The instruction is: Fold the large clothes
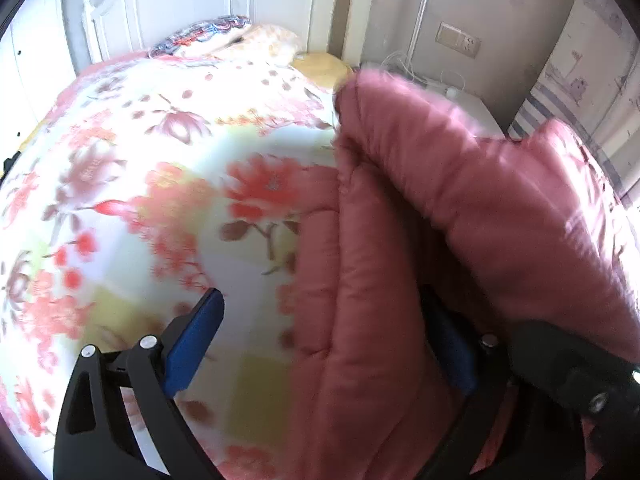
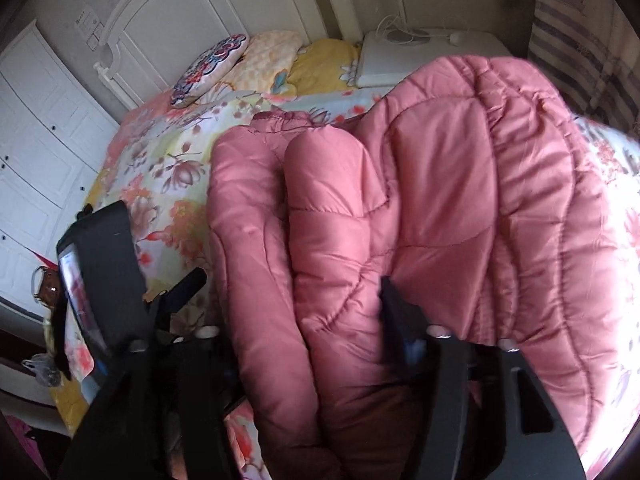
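A pink quilted puffer jacket [image 1: 440,208] is bunched up over the floral bedspread [image 1: 140,184]. In the left wrist view my left gripper [image 1: 332,332] has its jaws wide apart, with a thick fold of the jacket between the blue pads [image 1: 192,344]; the right pad is partly hidden by cloth. In the right wrist view the jacket [image 2: 400,208] fills the middle, and my right gripper [image 2: 292,292] straddles a thick roll of it with fingers [image 2: 400,316] spread. Whether either gripper pinches the cloth I cannot tell. The left gripper's body [image 2: 100,280] shows at the left.
The bed has pillows [image 2: 248,64] at its head by a white headboard [image 2: 168,12]. A white nightstand [image 2: 420,56] with cables stands beside it. White wardrobe doors [image 2: 36,152] are to the left. A curtain [image 2: 580,40] hangs at the right.
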